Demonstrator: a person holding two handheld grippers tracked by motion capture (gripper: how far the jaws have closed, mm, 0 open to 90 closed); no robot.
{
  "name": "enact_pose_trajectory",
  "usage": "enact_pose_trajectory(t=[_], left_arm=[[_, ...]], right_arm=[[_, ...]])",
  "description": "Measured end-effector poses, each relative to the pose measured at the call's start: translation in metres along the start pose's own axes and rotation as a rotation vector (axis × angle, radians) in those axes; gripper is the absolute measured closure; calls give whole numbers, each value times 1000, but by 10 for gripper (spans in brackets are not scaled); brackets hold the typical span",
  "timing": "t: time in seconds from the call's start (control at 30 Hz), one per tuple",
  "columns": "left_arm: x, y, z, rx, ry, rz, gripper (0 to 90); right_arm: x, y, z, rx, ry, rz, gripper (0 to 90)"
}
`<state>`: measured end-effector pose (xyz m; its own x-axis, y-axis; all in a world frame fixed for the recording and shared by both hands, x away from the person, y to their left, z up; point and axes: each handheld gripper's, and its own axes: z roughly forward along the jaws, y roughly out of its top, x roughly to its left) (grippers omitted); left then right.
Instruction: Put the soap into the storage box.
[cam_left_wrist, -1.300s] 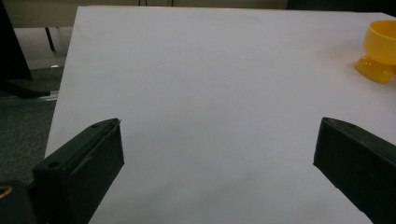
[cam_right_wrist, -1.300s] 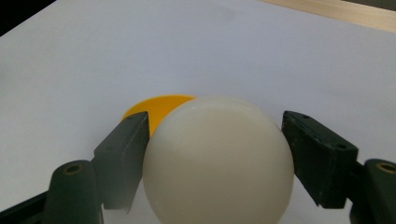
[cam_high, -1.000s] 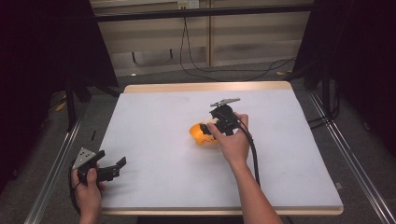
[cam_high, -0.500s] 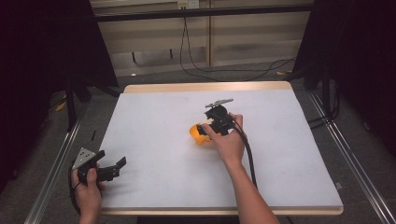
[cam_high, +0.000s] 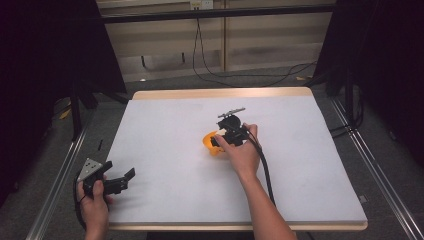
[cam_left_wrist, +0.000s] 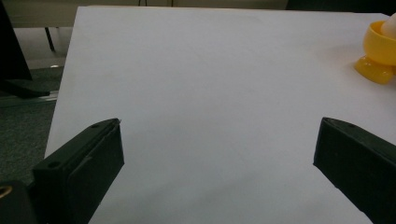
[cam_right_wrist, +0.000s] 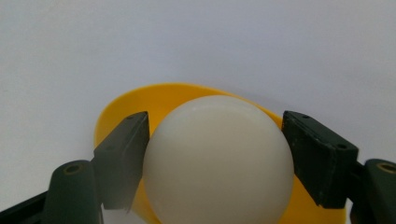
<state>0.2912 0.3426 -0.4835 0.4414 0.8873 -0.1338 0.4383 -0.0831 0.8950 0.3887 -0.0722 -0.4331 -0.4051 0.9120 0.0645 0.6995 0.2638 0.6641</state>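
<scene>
A white egg (cam_right_wrist: 217, 158) sits in a yellow egg cup (cam_right_wrist: 154, 98) on the white table top. In the right gripper view the two black jaws press against the egg's left and right sides, so my right gripper (cam_right_wrist: 217, 140) is shut on the egg. From the high view the right gripper (cam_high: 222, 140) hovers over the egg cup (cam_high: 209, 142) near the table's middle, hiding the egg. My left gripper (cam_high: 119, 180) rests at the front left corner, open and holding nothing. In its own view the left gripper (cam_left_wrist: 217, 128) faces the egg cup (cam_left_wrist: 377, 53) far off to the right.
The white table top (cam_high: 165, 125) has a wooden edge at the back and metal rails along both sides. Cables hang behind the table, and the right gripper's cable trails back along the forearm.
The right gripper has shifted slightly left over the egg cup. The left gripper has stayed where it was.
</scene>
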Motion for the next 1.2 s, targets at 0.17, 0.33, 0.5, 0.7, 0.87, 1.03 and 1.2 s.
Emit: enact_pose_trajectory(t=[0.17, 0.33, 0.5, 0.7, 0.87, 1.03, 1.2], left_arm=[[0, 0, 0, 0, 0, -1, 15], [0, 0, 0, 1, 0, 0, 15], [0, 0, 0, 1, 0, 1, 15], [0, 0, 0, 0, 1, 1, 15], [0, 0, 0, 1, 1, 1, 15], [0, 0, 0, -1, 1, -1, 15], [0, 0, 0, 0, 2, 1, 14]], right_arm=[[-1, -2, 3, 9, 4, 6, 253], [-3, 0, 0, -15, 35, 23, 218], [-4, -1, -7, -33, 42, 30, 144], [-9, -2, -18, -78, 42, 29, 111], [-17, -6, -30, -115, 43, 40, 80], [-30, -14, -40, -137, 74, 57, 41], [-37, -21, -46, -162, 76, 61, 21]])
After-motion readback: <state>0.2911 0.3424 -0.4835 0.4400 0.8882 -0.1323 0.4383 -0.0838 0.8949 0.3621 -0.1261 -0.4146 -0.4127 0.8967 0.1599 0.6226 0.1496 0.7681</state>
